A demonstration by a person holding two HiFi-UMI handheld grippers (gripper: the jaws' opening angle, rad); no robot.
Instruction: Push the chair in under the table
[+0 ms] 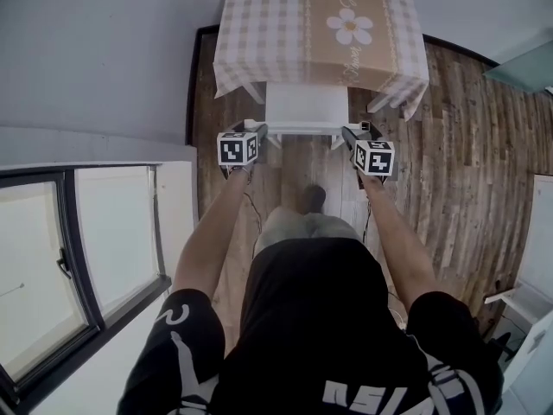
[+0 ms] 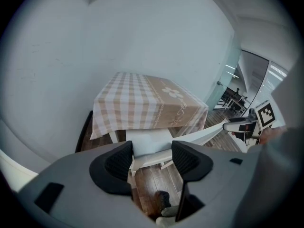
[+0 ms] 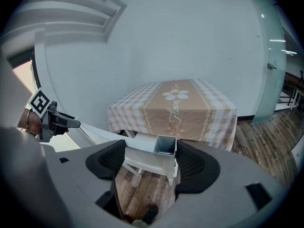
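Observation:
A white chair [image 1: 306, 106] stands with its seat partly under a table [image 1: 259, 24] covered by a checked beige cloth with a daisy. My left gripper [image 1: 257, 130] is at the left end of the chair's back rail and my right gripper [image 1: 352, 133] is at its right end. In the left gripper view, the left gripper [image 2: 152, 158] is open, with the rail's left end and the seat [image 2: 148, 141] showing in its gap. In the right gripper view, the right gripper [image 3: 151, 158] is open, and the rail's square tube end [image 3: 166, 145] sits beside its right pad.
The table stands against a pale wall [image 1: 104, 50]. A dark-framed window [image 1: 86, 258] is at my left. Wooden plank floor [image 1: 467, 171] spreads to the right, with white furniture [image 1: 527, 309] at the lower right. My foot [image 1: 313, 197] is behind the chair. A glass door [image 3: 273, 70] is far right.

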